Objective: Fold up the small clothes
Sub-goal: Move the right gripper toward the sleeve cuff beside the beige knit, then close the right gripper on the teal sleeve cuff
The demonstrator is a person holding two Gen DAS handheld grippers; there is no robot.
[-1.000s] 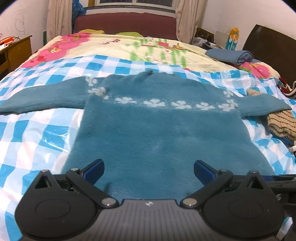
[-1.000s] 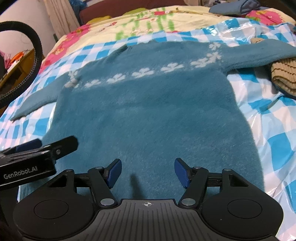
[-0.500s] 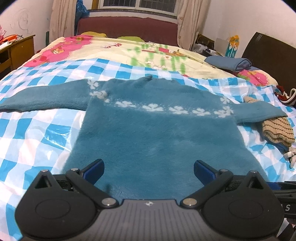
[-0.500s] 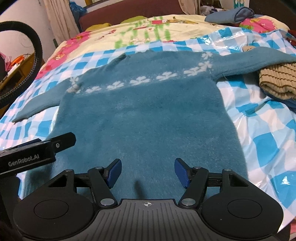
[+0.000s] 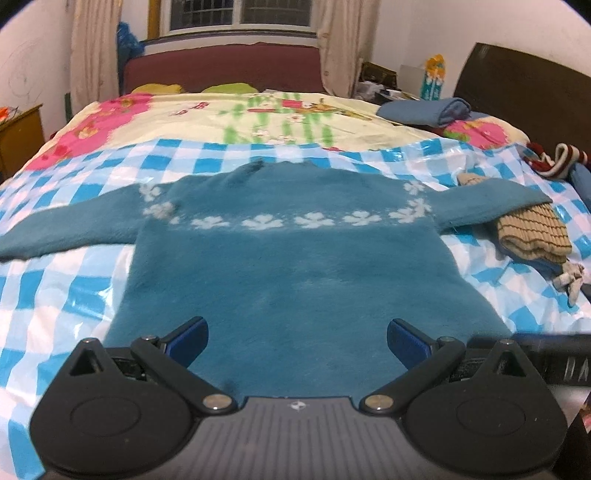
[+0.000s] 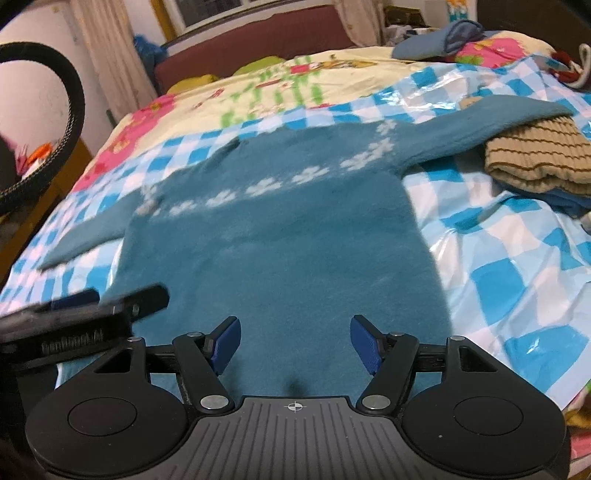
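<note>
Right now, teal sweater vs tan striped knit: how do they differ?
The teal sweater lies spread flat, sleeves out; the tan striped knit is bunched. The teal sweater has a band of white flowers; the tan striped knit has dark stripes. One sweater sleeve overlaps the knit. Both lie on the checked sheet.

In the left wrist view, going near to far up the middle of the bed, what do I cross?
left gripper → teal sweater → blue-checked plastic sheet → floral bedspread → dark red headboard → window
</note>
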